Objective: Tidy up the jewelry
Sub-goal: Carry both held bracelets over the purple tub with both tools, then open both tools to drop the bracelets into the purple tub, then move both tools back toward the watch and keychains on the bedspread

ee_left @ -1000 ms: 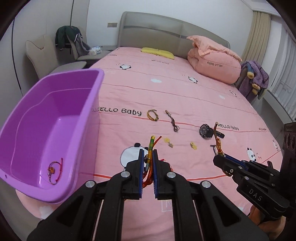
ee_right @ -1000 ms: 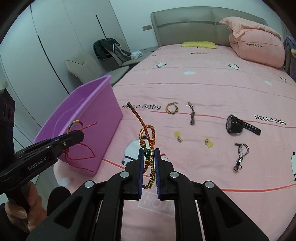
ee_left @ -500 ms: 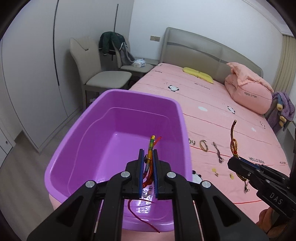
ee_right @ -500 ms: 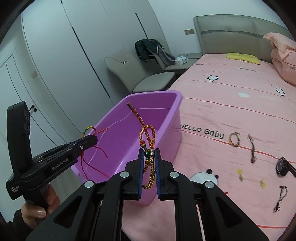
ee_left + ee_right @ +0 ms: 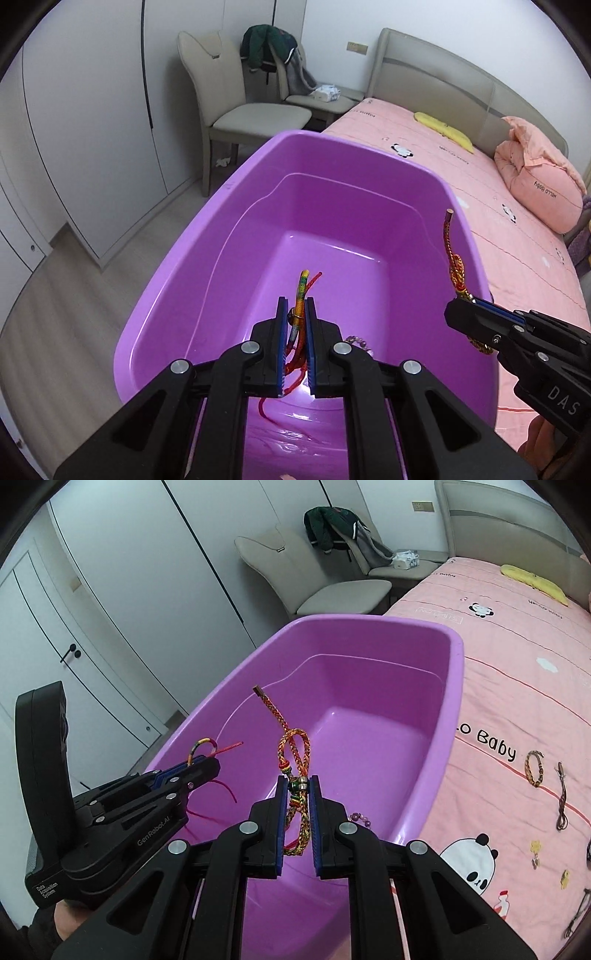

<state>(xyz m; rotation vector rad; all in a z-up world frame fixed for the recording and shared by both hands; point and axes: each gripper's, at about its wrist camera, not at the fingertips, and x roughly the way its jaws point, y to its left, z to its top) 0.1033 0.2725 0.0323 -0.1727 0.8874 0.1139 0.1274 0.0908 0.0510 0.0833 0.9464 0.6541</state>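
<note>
"HELLO Baby" runs across the pink bedsheet [image 5: 524, 672] in black letters, partly cut off by the purple plastic tub [image 5: 177, 280] that sits at the bed's edge; the left gripper's body reads "GenRobot.AI" and the right one's "DAS". The left gripper [image 5: 296, 347] has its jaws pinching a red string bracelet with a rainbow-coloured braid [image 5: 300, 291], the braid standing up out of the jaws and thin red ends trailing down over the tub's interior. The right gripper [image 5: 298, 812] has its jaws pinching a red-and-gold braided bracelet with small beads [image 5: 293, 746], its long axis upright, its capped end leaning up and to the left above the tub. Both hang over the tub's open mouth, well inside its rim. A purple bead bracelet [image 5: 359, 818] lies on the tub floor. More jewelry lies on the sheet, a braided bracelet [image 5: 534, 768] and a dark cord [image 5: 562, 797] among it.
</note>
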